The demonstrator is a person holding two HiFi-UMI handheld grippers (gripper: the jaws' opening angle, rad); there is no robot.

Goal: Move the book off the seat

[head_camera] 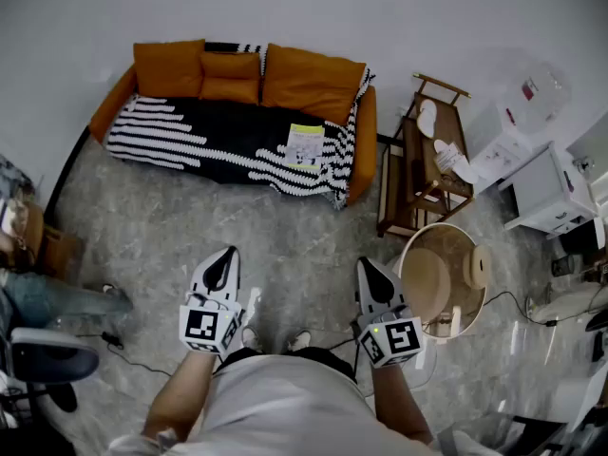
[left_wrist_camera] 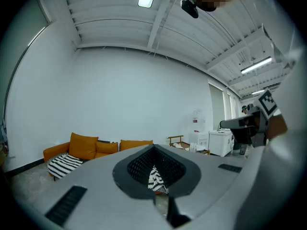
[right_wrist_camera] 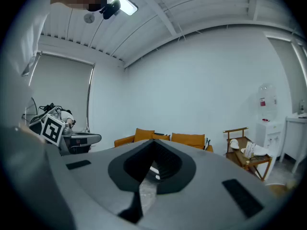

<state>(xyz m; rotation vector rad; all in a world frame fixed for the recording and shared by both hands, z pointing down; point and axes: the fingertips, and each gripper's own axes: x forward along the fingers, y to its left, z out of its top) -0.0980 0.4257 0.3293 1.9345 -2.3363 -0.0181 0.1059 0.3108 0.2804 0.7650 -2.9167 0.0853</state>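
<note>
Book (head_camera: 305,143) on sofa (head_camera: 166,67) seat's right end, rack (head_camera: 418,160) right of sofa

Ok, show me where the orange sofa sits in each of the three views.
Head view: orange sofa at upper centre, against the wall.
Left gripper view: lower left, its right end out of sight.
Right gripper view: small, just below centre.
Shared landmark: the wooden rack, standing off the sofa's right end in all three.

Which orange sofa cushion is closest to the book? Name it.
The wide orange cushion at the sofa's right end: the pale book lies on the striped throw just before it; the others sit further left.
</note>
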